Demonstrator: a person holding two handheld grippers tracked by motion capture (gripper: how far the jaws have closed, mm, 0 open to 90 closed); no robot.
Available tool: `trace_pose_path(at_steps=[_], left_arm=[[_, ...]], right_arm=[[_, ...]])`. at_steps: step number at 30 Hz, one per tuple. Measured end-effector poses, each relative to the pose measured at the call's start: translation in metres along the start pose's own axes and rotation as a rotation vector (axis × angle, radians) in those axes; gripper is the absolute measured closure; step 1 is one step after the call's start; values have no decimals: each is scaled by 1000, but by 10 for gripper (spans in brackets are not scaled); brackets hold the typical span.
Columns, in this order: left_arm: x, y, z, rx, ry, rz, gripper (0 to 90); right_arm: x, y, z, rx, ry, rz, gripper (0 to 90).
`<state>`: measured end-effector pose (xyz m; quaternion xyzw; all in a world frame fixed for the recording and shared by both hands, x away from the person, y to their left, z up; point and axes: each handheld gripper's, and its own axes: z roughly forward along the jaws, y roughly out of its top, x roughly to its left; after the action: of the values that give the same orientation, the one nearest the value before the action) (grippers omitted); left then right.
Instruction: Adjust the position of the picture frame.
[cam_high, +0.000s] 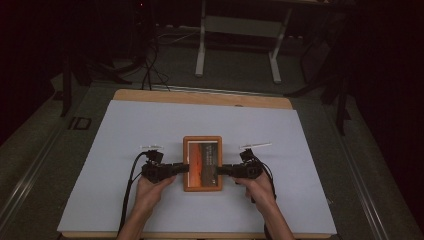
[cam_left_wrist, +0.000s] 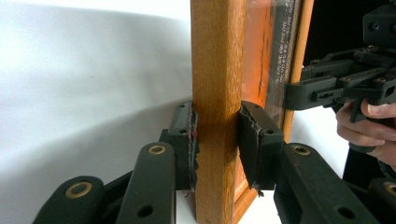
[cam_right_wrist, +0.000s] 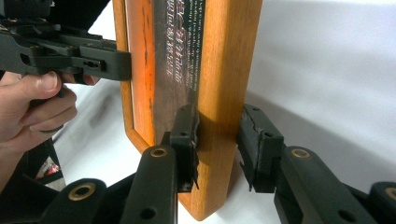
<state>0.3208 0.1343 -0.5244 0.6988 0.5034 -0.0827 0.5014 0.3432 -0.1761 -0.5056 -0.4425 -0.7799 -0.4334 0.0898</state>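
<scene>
A wooden picture frame (cam_high: 202, 163) holding an orange picture with a dark text strip sits in the middle of the white sheet (cam_high: 150, 125). My left gripper (cam_high: 183, 168) clamps its left rail, and the wood (cam_left_wrist: 217, 84) is pinched between both pads (cam_left_wrist: 217, 140). My right gripper (cam_high: 220, 170) clamps the right rail the same way (cam_right_wrist: 218, 140), with pads on both faces of the wood (cam_right_wrist: 224, 56). Each gripper view also shows the other gripper at the frame's far edge: the right gripper (cam_left_wrist: 299, 93) and the left gripper (cam_right_wrist: 121, 63). Whether the frame rests on the sheet or hangs just above it I cannot tell.
Two small pale strips lie on the sheet, one (cam_high: 151, 146) behind the left gripper, the other (cam_high: 255, 145) behind the right. The wooden table edge (cam_high: 200, 97) shows at the back. Beyond it stand white desk legs (cam_high: 201, 45) and dark cables on the floor.
</scene>
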Motion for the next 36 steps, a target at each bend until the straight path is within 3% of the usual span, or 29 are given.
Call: trace_pose_path(at_steps=[1,4,7,10,13,19,24,26,29,36], left_arm=[[-1,1,2,5,0,-5,684],[-2,4,8,12,-1,-17,684],[-1,5,15,13,12,-30,673],[-4,6,21,32,60,-24,644],[-3,8,25,50,80,-30,615],[4,8,32,67,77,-70,584],[4,8,32,69,76,-56,573],[0,8,31,60,113,-7,546],[-2,8,27,49,136,11,466],[-8,6,13,-4,168,79,452]], right_arm=[[-5,-4,-4,4,3,35,681],[-12,-9,-6,7,10,80,679],[-17,-9,-6,-5,2,105,674],[-20,-8,-2,0,-8,133,659],[-21,-7,1,15,-22,156,642],[-27,-3,8,49,-29,224,618],[-27,0,9,51,-41,219,609],[-25,0,9,45,-59,204,590],[-23,2,7,36,-82,180,530],[-20,6,-11,-14,-144,136,473]])
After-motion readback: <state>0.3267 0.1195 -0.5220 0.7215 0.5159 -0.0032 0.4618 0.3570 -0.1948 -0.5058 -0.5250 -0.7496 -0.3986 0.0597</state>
